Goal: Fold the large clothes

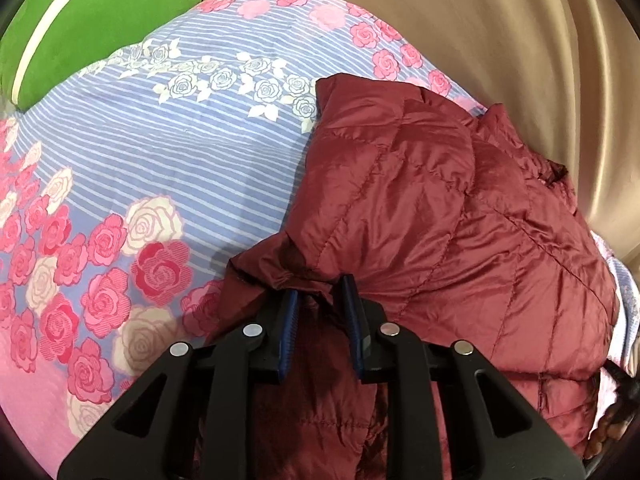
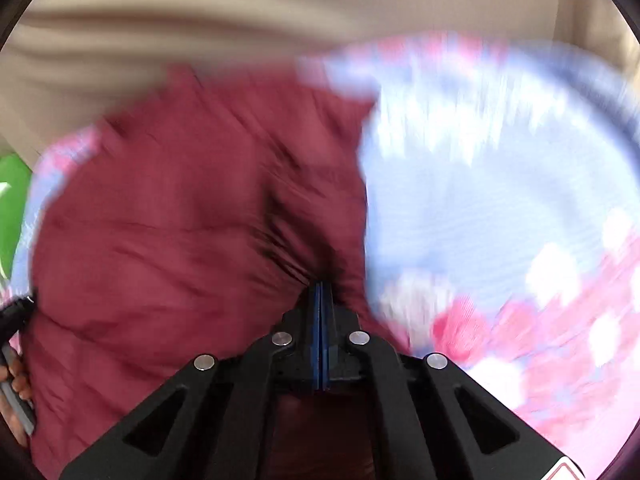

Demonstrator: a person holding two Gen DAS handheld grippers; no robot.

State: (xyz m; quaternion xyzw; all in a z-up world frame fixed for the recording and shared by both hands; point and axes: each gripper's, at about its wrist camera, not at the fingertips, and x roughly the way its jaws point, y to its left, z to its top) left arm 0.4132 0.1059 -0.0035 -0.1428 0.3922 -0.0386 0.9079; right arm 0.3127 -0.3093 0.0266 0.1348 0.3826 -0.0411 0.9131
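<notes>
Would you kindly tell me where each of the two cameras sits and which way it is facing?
Left wrist: on the left hand-held gripper, looking along its parted fingers across the maroon quilted jacket onto the floral bedsheet; only the gripper's black frame shows.
Right wrist: on the right hand-held gripper, shut on a jacket fold; image blurred; a hand shows at the left edge.
Shared: jacket, bedsheet, green cushion.

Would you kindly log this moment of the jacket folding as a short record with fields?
garment: maroon quilted jacket, bunched, lying on the bed
surface: floral striped bedsheet
left gripper: jaws apart, jacket edge between them
right gripper: jaws shut on jacket fabric
background: green pillow, beige curtain
image quality: right wrist view motion-blurred
</notes>
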